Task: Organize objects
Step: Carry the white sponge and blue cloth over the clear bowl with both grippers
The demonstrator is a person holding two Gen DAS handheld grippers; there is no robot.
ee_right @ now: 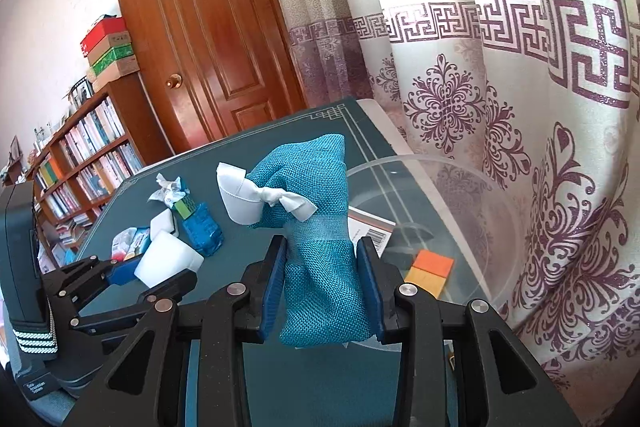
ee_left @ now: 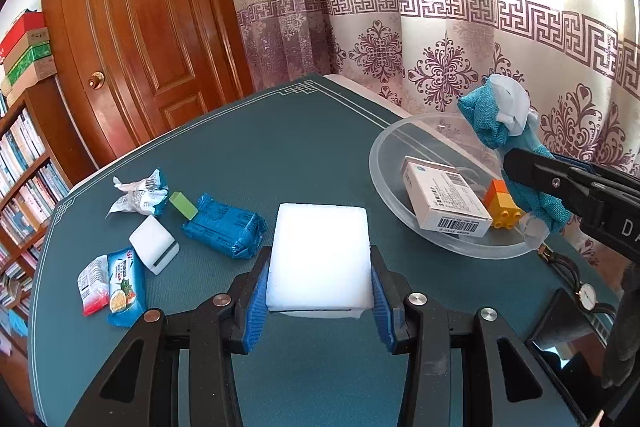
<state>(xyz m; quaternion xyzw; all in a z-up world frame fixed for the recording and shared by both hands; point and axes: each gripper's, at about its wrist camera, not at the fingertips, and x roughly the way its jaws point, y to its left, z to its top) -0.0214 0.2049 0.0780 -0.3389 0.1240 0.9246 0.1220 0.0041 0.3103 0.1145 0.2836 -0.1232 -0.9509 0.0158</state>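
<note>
Teal-covered table, items scattered

Table (ee_left: pixel 280 147), pale line border. On it: clear bowl (ee_left: pixel 384 163) at right; crumpled wrapper (ee_left: pixel 138 197), green block (ee_left: pixel 183 205), blue packet (ee_left: pixel 224 227), white sponge (ee_left: pixel 154 245), snack packet (ee_left: pixel 112 279) at left; wristwatch (ee_left: pixel 586 293), phone (ee_left: pixel 560 331) near right.

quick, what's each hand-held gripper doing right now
Left hand-held gripper: closed on the white foam block.
Right hand-held gripper: closed on the teal fabric pouch.
</note>
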